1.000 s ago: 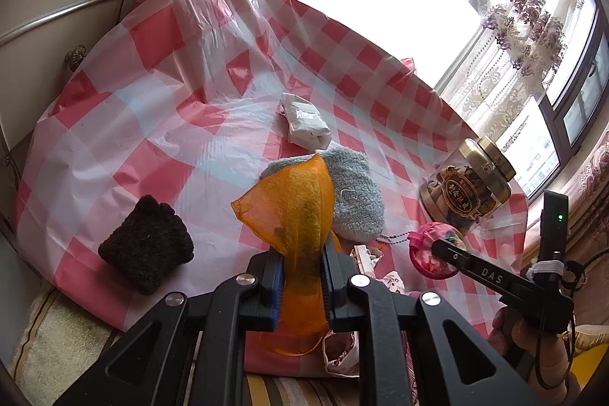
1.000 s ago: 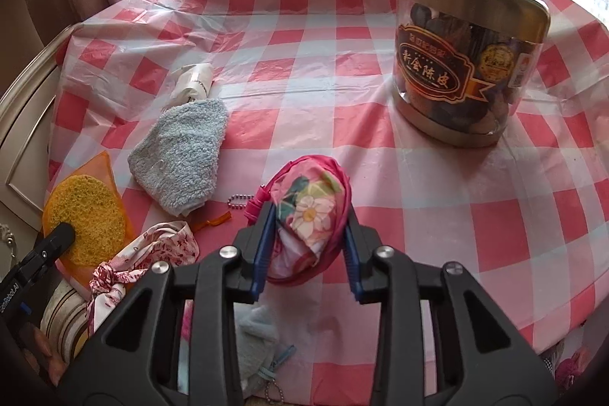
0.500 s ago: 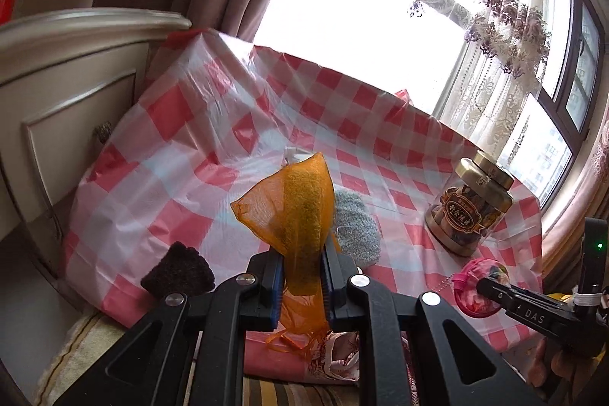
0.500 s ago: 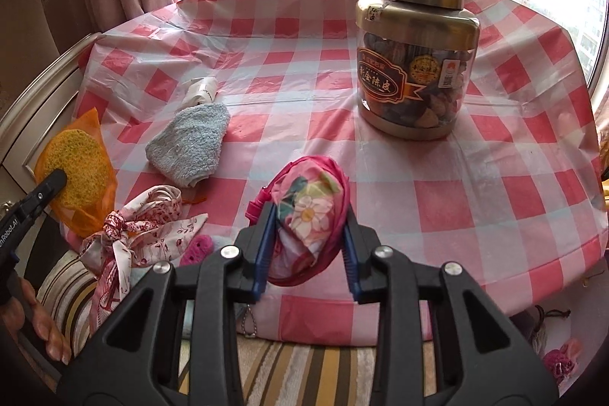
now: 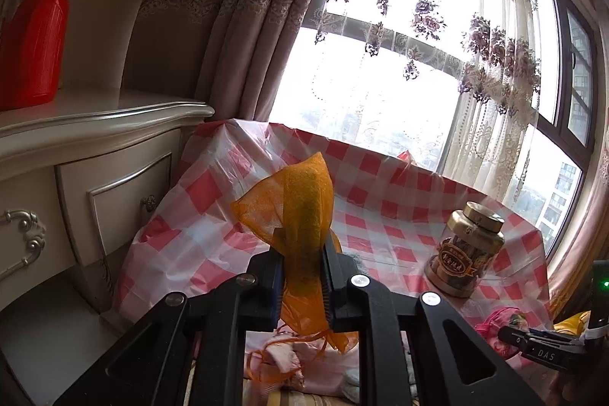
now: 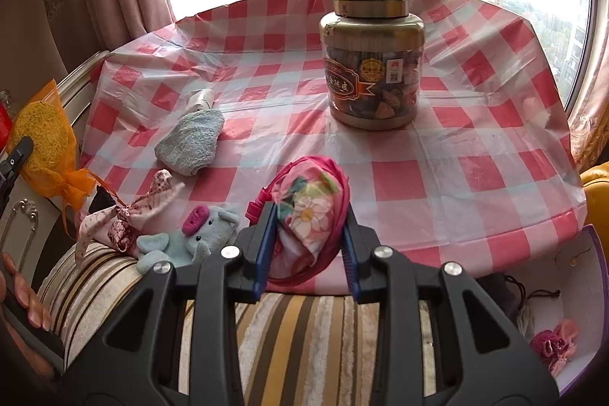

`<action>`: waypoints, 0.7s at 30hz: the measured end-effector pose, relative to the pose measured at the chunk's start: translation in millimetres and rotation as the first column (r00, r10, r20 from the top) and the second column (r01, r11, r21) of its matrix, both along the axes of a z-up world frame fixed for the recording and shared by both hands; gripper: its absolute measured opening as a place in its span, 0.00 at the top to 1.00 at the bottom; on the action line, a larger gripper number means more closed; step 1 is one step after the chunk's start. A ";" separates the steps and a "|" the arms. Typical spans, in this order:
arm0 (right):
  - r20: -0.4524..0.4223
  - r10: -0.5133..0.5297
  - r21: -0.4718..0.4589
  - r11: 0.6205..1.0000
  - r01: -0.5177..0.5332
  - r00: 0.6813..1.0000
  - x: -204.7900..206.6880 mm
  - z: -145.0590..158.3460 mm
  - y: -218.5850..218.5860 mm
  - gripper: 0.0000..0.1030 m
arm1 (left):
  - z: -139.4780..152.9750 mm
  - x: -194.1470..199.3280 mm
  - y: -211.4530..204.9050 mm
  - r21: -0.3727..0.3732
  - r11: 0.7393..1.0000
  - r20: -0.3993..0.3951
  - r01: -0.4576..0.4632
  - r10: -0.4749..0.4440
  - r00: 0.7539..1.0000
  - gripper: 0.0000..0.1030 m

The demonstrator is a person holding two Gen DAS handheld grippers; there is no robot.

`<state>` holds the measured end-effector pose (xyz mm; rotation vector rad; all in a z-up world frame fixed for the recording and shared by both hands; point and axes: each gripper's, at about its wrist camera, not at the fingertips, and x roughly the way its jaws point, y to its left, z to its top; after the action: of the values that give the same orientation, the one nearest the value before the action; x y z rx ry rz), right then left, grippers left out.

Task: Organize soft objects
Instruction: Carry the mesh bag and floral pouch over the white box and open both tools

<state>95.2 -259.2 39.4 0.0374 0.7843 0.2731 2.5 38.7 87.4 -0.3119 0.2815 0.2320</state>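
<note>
My left gripper (image 5: 302,271) is shut on an orange mesh pouch (image 5: 300,212) with a yellow sponge inside, held up in the air before the table's near left edge; the pouch also shows in the right wrist view (image 6: 42,147). My right gripper (image 6: 306,242) is shut on a pink floral pouch (image 6: 310,215), held above the striped cushion (image 6: 304,337) in front of the table. On the red checked tablecloth (image 6: 399,174) lie a grey-blue towel (image 6: 190,141) and a small white packet (image 6: 200,97). A floral scarf (image 6: 125,219) and a grey plush elephant (image 6: 190,238) lie at the near edge.
A gold-lidded jar (image 6: 375,59) stands on the table's far right. A white box (image 6: 563,311) with small soft items sits low at the right. A cream dresser (image 5: 87,155) with a red bottle (image 5: 34,37) stands left of the table. Curtains and a window lie behind.
Both grippers have pulled back and up from the table with their pouches still held. The left view has tilted up toward the window and dresser. The box at the right has come into view.
</note>
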 end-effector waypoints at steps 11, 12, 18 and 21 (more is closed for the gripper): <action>0.014 -0.029 0.005 1.000 0.029 0.999 -27.1 7.9 -35.5 0.65 | 10.6 -0.4 -43.7 -0.211 0.937 0.001 0.277 -0.283 0.959 0.83; 0.015 -0.034 0.003 0.999 0.034 0.999 -30.4 7.9 -39.8 0.65 | 6.1 2.1 -51.7 -0.245 0.920 -0.008 0.306 -0.317 0.948 0.83; 0.009 -0.081 0.008 0.997 0.081 0.997 -49.6 7.7 -76.5 0.65 | -28.1 12.8 -113.3 -0.400 0.802 -0.087 0.444 -0.515 0.852 0.83; 0.003 -0.113 0.010 0.994 0.113 0.994 -58.7 6.1 -97.4 0.65 | -33.8 12.3 -147.4 -0.417 0.745 -0.109 0.520 -0.609 0.786 0.83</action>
<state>36.5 -356.5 45.4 0.0904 0.7743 0.1694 14.8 -108.7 53.5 -0.5549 0.6516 -0.4092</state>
